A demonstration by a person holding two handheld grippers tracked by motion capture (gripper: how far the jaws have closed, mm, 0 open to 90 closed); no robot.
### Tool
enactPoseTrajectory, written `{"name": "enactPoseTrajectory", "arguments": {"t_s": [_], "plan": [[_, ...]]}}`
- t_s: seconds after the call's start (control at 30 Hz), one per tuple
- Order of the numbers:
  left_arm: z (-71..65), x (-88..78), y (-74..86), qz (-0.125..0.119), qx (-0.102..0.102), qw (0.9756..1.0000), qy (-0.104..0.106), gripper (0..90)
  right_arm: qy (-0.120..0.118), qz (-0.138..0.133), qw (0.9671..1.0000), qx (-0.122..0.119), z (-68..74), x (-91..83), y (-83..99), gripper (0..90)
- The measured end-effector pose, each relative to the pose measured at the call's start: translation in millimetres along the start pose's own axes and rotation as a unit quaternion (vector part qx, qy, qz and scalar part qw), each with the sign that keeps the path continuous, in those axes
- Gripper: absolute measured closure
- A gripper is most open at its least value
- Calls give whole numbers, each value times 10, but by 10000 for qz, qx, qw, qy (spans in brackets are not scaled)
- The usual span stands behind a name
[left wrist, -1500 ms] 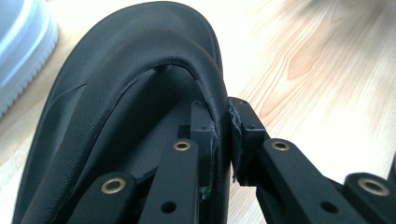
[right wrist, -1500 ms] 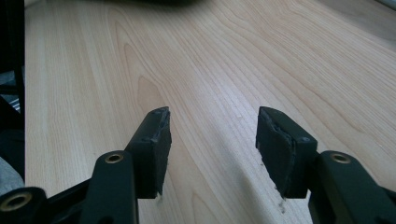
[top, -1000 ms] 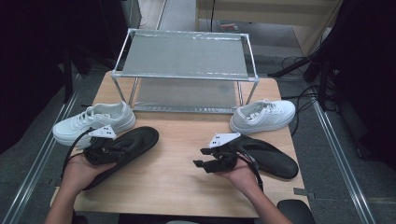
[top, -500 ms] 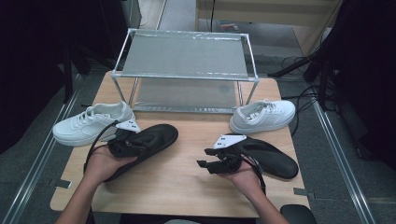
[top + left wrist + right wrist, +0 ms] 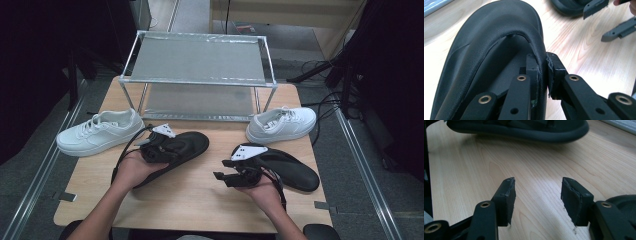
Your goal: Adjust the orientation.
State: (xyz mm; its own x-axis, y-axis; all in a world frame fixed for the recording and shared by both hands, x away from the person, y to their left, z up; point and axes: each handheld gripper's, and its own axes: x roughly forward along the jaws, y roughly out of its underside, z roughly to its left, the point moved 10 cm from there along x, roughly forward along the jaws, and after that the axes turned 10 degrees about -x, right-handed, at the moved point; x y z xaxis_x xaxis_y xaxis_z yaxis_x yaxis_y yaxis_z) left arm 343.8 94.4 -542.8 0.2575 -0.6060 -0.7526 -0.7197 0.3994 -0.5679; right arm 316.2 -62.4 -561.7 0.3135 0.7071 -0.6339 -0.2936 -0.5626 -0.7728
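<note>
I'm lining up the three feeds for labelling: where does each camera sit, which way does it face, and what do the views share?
High view: above the person's side, facing forward and down on the table, rack and white sneakers; both forearms and hands enter from the bottom.
Left gripper view: rides the left gripper, looking along its jaws clamped on the black shoe rim.
Right gripper view: rides the right gripper, jaws open over bare wood, facing that shoe.
Shared: the black shoe appears in all three.
</note>
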Motion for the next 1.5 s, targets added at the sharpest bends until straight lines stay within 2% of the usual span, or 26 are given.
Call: {"name": "enactPoseTrajectory", "arguments": {"t_s": [0.17,0.33,0.5,0.67,0.87,1.03,1.2,1.3,1.4,1.5], "plan": [[-60,192,-55,59,7,10000,0,819,56,10,10000,12,-26,4,25,469],[-42,385,-50,101,-54,9999,51,820,144,54,9999,42,-61,23,49,471],[-13,474,-58,70,-33,9999,136,820,240,51,9997,77,-89,34,33,474],[-4,508,-48,112,-8,9996,244,800,275,115,9995,76,-119,146,-30,477],[29,408,-44,107,19,9995,298,642,261,60,9996,2,-177,232,-199,492],[19,213,-25,44,169,9995,264,619,213,154,9997,19,-223,274,-259,503],[37,25,-9,-101,239,9991,336,624,222,62,9997,115,-276,283,-333,529],[83,-59,18,-146,240,9990,342,653,252,35,9995,176,-282,290,-342,540],[162,-142,46,-196,168,9991,327,730,265,31,9995,140,-273,307,-340,560],[212,-221,61,-274,93,9984,487,900,240,26,9996,115,-251,320,-338,601]]}}
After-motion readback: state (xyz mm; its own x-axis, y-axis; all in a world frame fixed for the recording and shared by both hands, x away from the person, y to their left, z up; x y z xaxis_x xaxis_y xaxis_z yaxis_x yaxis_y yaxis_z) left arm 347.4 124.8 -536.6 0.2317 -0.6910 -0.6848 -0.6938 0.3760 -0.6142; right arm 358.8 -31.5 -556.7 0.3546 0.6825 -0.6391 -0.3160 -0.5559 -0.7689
